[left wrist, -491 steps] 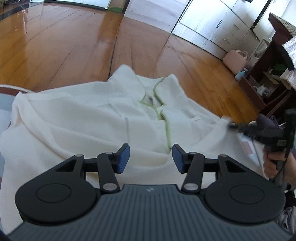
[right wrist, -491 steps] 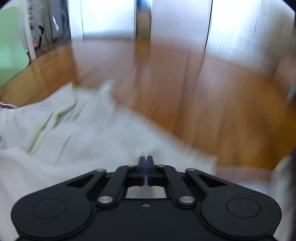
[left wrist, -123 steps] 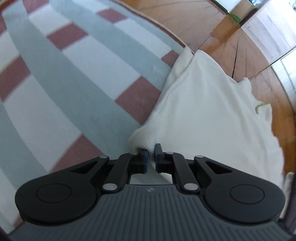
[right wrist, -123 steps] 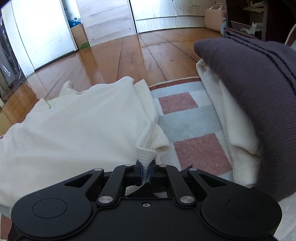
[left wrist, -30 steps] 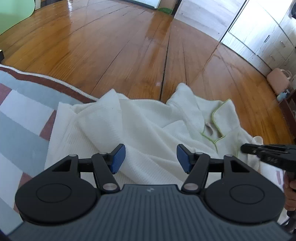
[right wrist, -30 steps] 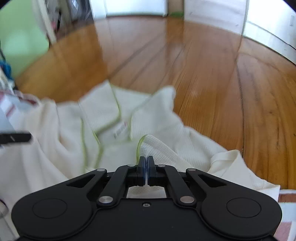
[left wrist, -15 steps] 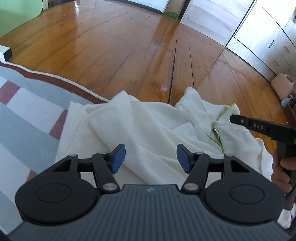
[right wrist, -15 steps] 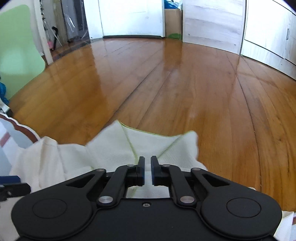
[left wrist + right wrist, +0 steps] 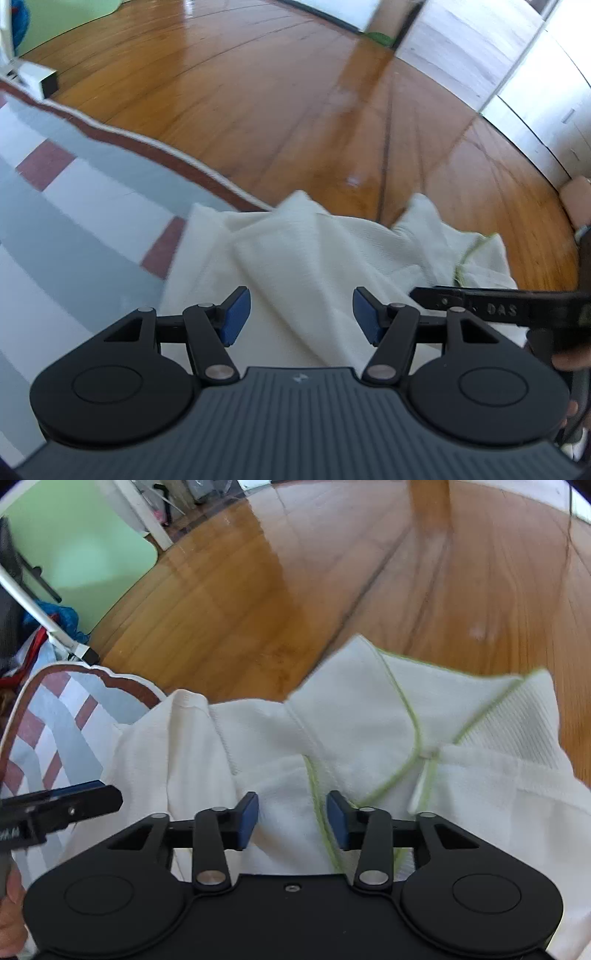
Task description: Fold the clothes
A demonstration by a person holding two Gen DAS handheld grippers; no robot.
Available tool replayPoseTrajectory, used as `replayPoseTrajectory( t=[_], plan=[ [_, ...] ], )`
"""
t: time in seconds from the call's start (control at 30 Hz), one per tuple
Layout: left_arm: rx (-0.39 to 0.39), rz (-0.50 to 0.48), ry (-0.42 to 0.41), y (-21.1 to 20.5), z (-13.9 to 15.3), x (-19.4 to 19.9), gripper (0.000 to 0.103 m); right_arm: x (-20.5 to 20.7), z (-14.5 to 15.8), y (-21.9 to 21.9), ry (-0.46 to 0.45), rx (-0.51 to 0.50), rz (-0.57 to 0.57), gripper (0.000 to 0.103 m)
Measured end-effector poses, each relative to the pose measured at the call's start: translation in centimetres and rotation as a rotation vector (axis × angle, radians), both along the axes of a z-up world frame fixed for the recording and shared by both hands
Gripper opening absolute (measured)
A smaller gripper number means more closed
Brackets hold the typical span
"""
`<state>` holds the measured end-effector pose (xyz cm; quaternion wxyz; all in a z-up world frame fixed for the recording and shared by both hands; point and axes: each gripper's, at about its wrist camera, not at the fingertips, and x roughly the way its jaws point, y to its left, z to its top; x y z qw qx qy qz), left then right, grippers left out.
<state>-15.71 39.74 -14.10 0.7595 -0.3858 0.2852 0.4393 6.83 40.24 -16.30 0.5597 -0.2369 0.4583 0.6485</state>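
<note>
A white knit top with green piping (image 9: 369, 720) lies crumpled, partly on the striped rug (image 9: 74, 206) and partly on the wooden floor. Its collar (image 9: 424, 753) shows in the right wrist view. My right gripper (image 9: 291, 819) hovers over the green-edged placket; its jaws are opening, and the cloth lies under them without being pinched. My left gripper (image 9: 301, 317) stands open above the white top (image 9: 314, 258) near its rug-side edge, holding nothing. Each gripper's finger shows at the edge of the other's view.
Glossy wooden floor (image 9: 295, 110) stretches beyond the garment. The rug's brown scalloped border (image 9: 147, 140) runs left of the cloth. White cabinets (image 9: 535, 81) stand at the far right. A green panel (image 9: 74, 554) and a white stand with clutter (image 9: 48, 627) sit at the left.
My right gripper has let go of the green-edged fold and spread its jaws, moving over the collar area. The left gripper has drifted a little toward the rug and stays open.
</note>
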Motion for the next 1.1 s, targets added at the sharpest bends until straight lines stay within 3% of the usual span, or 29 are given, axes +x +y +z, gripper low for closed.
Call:
replayPoseTrajectory(
  t=[0.1, 0.17, 0.2, 0.37, 0.47, 0.63, 0.8, 0.83, 0.87, 0.9, 0.93, 0.97, 1.07, 1.1],
  plan=[
    [-0.010, 0.026, 0.010, 0.4, -0.1, -0.7, 0.061, -1.8, 0.8, -0.8, -0.165, 0.055, 0.055, 0.043],
    [-0.008, 0.040, 0.011, 0.6, -0.2, -1.0, 0.061, -3.5, 1.1, -1.3, -0.284, 0.081, 0.117, 0.007],
    [-0.008, 0.047, 0.011, 0.6, -0.3, -1.2, 0.061, -3.8, 1.3, -1.6, -0.300, 0.096, 0.133, 0.002],
    [0.017, 0.005, 0.012, 0.8, 0.0, -0.7, 0.061, -3.0, 3.5, -2.6, -0.337, 0.205, 0.020, 0.002],
    [0.051, -0.101, 0.087, 1.8, 0.5, 1.4, 0.061, -1.3, 4.9, -3.1, -0.338, 0.249, -0.084, 0.002],
    [0.047, -0.323, 0.236, 4.4, 0.7, 7.1, 0.061, 1.6, 3.9, -2.0, -0.381, 0.168, -0.192, 0.002],
    [0.033, -0.305, 0.461, 6.3, -1.5, 10.2, 0.061, 4.0, 3.8, -2.4, -0.318, 0.131, -0.264, 0.008],
    [0.052, -0.306, 0.458, 6.4, -1.7, 10.1, 0.059, 4.6, 4.0, -2.6, -0.281, 0.117, -0.270, 0.013],
    [0.078, -0.306, 0.434, 6.3, -1.7, 9.9, 0.045, 5.4, 4.3, -3.0, -0.227, 0.103, -0.271, 0.018],
    [0.096, -0.309, 0.429, 6.4, -1.6, 9.7, 0.007, 6.1, 4.6, -3.6, -0.174, 0.100, -0.275, 0.020],
    [0.127, -0.289, 0.446, 6.4, -1.1, 9.4, 0.004, 7.0, 5.0, -4.6, -0.137, 0.105, -0.288, 0.024],
    [0.166, -0.257, 0.469, 6.3, -0.6, 9.0, 0.004, 7.7, 5.3, -5.8, -0.128, 0.117, -0.303, 0.028],
    [0.235, -0.150, 0.366, 6.1, 2.1, 6.9, 0.010, 10.1, 6.0, -9.5, -0.145, 0.141, -0.364, 0.039],
    [0.239, -0.112, 0.320, 5.9, 2.9, 6.0, 0.023, 11.1, 6.0, -10.7, -0.169, 0.136, -0.386, 0.040]
  ],
)
